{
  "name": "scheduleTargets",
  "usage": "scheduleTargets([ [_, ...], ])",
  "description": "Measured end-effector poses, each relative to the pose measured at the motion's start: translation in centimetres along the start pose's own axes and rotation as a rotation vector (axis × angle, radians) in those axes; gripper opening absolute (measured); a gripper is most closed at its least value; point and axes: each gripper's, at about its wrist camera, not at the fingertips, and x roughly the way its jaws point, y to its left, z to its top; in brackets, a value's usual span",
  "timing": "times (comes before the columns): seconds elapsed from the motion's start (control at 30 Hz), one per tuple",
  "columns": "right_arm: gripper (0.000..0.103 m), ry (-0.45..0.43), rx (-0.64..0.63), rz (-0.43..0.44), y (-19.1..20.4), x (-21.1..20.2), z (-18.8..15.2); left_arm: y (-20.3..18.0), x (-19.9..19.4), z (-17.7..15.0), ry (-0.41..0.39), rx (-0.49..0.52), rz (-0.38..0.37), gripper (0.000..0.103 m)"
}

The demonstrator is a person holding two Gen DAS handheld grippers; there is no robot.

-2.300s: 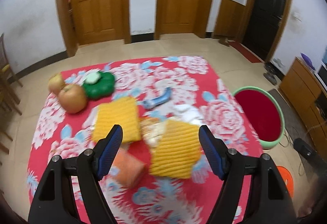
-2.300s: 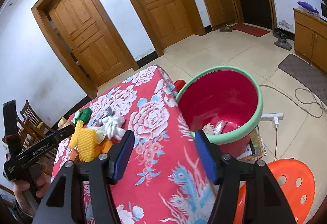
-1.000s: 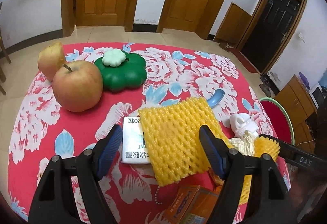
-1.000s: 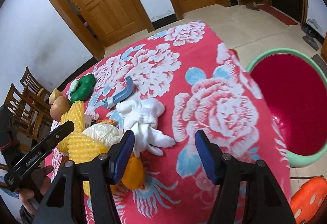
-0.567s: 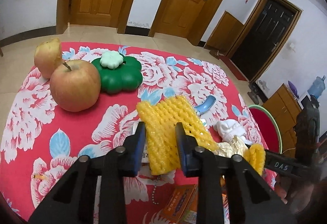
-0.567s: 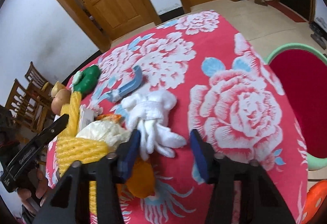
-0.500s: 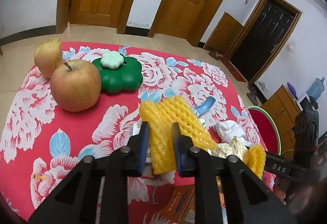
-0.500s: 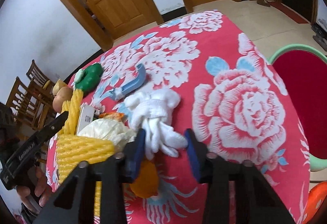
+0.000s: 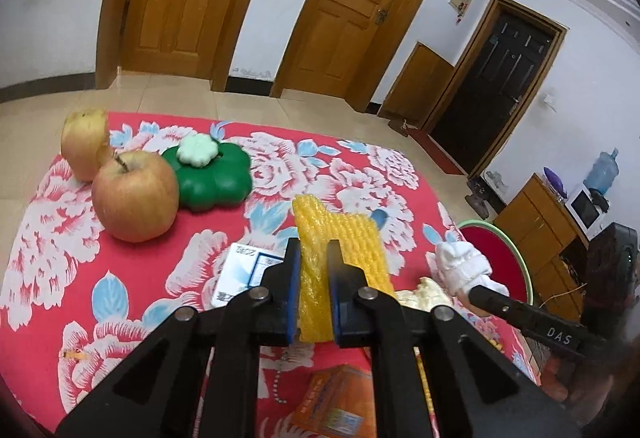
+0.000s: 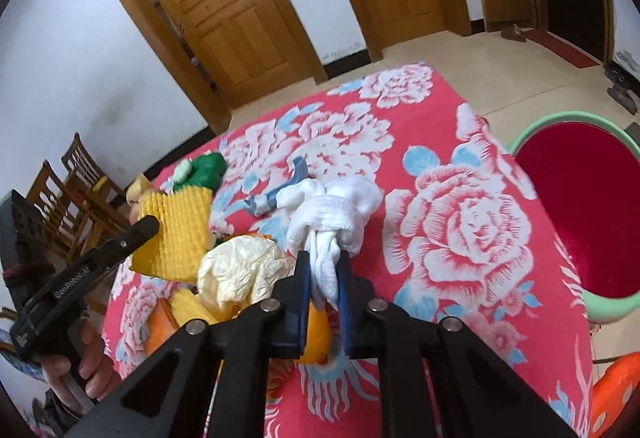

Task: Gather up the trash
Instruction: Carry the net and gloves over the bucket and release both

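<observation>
Both grabs done since a second ago. Left gripper (image 9: pixel 313 280), wide apart then, now clamped on yellow foam net (image 9: pixel 340 242), net squeezed and lifted off the tablecloth (image 9: pixel 52 258). Right gripper (image 10: pixel 323 276), also apart then, now pinched shut on white cloth (image 10: pixel 334 214), bunched end between the jaws. Red bucket (image 10: pixel 576 214) at 3 o'clock off the table edge, well apart from both loads. Means pick step finished for two items; carry and drop into bucket likely next. Left behind: cream crumpled bag (image 10: pixel 240 270), orange peel (image 10: pixel 316 334), orange box (image 9: pixel 340 410), white packet (image 9: pixel 244 270). Apple (image 9: pixel 134 196) and green dish (image 9: pixel 212 178) at 10 o'clock, untouched.
</observation>
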Motion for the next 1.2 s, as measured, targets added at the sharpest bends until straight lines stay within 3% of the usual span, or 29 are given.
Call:
scheduleTargets([
  [0.33, 0.014, -0.109, 0.053, -0.049, -3.0, -5.3, -0.8, -5.5, -2.8, 1.4, -0.049, 0.107, 0.002, 0.011],
  [0.57, 0.014, -0.137, 0.115, -0.069, -6.5, -8.2, -1.7, -10.5, -3.0, 2.1, -0.05, 0.164, -0.028, 0.011],
  [0.93, 0.014, -0.188, 0.23, -0.13, -13.4, -11.2, -2.3, -19.5, 1.6, 1.1, 0.015, 0.273, -0.094, 0.011],
  [1.2, 0.015, -0.186, 0.303, -0.191, -17.8, -10.6, -2.0, -25.0, 7.3, -0.5, 0.096, 0.334, -0.113, 0.011],
])
